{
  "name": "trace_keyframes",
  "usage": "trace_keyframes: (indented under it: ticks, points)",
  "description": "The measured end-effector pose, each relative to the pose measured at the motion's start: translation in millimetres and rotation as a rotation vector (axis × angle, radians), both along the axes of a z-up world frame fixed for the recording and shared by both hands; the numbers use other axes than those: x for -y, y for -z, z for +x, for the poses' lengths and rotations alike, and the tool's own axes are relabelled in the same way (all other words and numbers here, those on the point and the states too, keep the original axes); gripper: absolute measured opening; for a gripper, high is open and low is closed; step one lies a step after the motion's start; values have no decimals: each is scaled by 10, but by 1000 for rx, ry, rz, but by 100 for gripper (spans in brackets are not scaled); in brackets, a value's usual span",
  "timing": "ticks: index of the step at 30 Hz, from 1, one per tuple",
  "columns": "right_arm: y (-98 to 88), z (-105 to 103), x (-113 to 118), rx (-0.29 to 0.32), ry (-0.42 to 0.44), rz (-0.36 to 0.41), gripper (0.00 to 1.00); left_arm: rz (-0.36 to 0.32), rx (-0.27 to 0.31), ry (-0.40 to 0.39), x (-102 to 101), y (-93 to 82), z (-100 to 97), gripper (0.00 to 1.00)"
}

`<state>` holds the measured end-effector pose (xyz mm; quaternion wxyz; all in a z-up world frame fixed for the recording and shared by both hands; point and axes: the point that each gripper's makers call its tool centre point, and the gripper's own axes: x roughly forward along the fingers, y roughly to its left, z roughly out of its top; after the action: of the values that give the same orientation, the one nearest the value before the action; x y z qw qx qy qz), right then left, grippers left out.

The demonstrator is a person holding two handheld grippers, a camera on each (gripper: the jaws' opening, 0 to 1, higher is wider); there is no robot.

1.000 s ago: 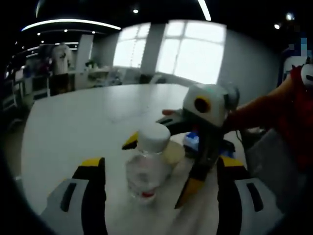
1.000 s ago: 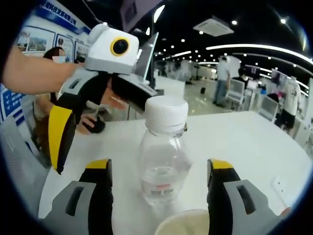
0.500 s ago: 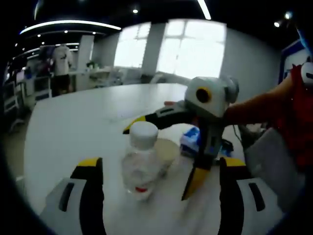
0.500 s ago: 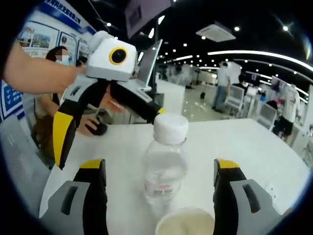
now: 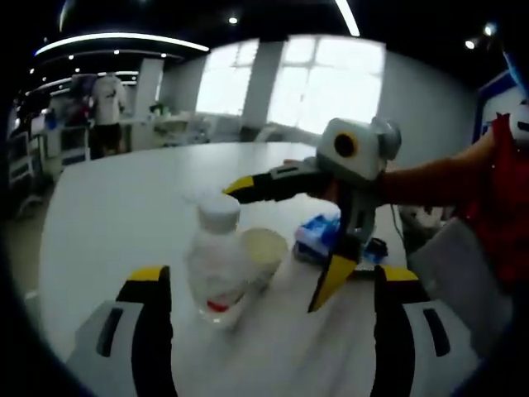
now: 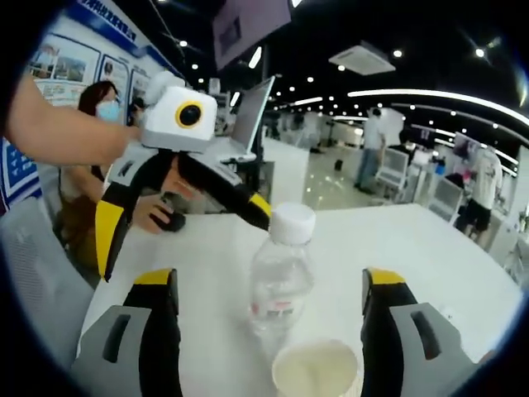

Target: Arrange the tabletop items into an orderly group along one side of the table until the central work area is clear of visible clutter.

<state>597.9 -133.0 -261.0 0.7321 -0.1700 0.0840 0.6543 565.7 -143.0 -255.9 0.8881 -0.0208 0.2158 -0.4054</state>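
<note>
A clear plastic bottle (image 5: 216, 260) with a white cap stands upright on the white table (image 5: 124, 207). A pale paper cup (image 5: 264, 246) sits just beside it, and a blue packet (image 5: 318, 233) lies behind the cup. My left gripper (image 5: 271, 281) is open, its jaws well short of the bottle. In the right gripper view the bottle (image 6: 283, 277) stands ahead between the open jaws of my right gripper (image 6: 269, 281), untouched, with the cup (image 6: 316, 368) nearer the camera. The two grippers face each other across the bottle and cup, both with spread jaws.
An open laptop (image 6: 250, 103) stands at the table's far edge, and a seated person's hand (image 6: 157, 213) rests by it. A small dark object (image 5: 376, 248) lies near the blue packet. Wide bare tabletop (image 6: 430, 248) stretches to the right. People stand far behind.
Both grippers have drawn back from the bottle, which now looks smaller and farther in both views. The bottle and cup have stayed on the table.
</note>
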Motion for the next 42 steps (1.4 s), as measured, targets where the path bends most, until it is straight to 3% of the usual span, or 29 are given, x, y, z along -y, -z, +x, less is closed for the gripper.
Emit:
trace_keyframes:
  ticks: [17,28,42]
  points:
    - [-179,-190,404,22,-9,2,90,-5,18,34,196,-119,-365,99]
    - [-188,-311,950,14,34,-8,89,-35,53,85,580,-245,-512,99]
    - [-51,-435,1799,-11,158,-21,88,-63,56,132,961,-245,-642,99]
